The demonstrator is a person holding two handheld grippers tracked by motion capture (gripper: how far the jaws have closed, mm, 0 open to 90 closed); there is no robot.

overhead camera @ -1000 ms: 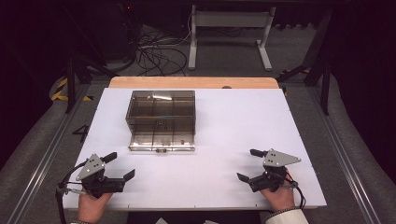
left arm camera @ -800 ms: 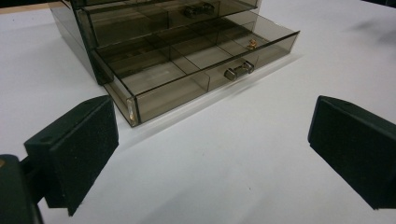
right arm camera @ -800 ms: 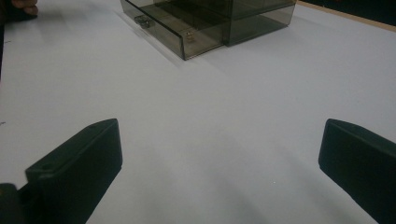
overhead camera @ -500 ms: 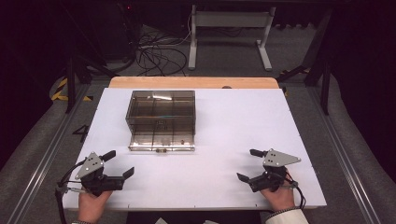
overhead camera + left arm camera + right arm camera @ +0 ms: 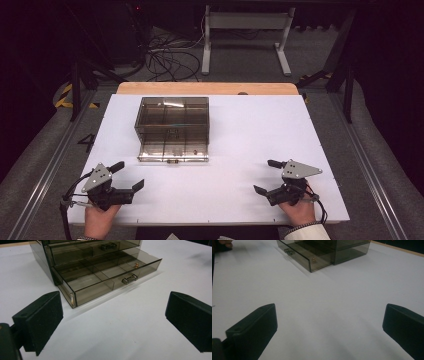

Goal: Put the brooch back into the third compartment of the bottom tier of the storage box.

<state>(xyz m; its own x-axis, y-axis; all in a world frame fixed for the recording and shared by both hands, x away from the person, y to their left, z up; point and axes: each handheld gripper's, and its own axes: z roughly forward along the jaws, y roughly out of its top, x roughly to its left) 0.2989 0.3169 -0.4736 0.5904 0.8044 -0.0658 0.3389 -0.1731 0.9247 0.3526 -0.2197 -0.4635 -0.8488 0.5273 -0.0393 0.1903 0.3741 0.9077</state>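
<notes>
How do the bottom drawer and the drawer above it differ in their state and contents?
The bottom drawer is pulled out; the upper drawer is pushed in. The bottom drawer holds a small gold-coloured piece; I cannot tell what the upper drawer holds. Both are smoky clear plastic with a metal knob.

A drawer box (image 5: pixel 172 127) stands on the table (image 5: pixel 250 130), left of centre and toward the far side. Its bottom drawer (image 5: pixel 110 277) is pulled out toward the person, with a small item (image 5: pixel 136 264) in it. The left gripper (image 5: pixel 127 176) sits at the near left corner, the right gripper (image 5: pixel 265 176) at the near right, both well apart from the box.
</notes>
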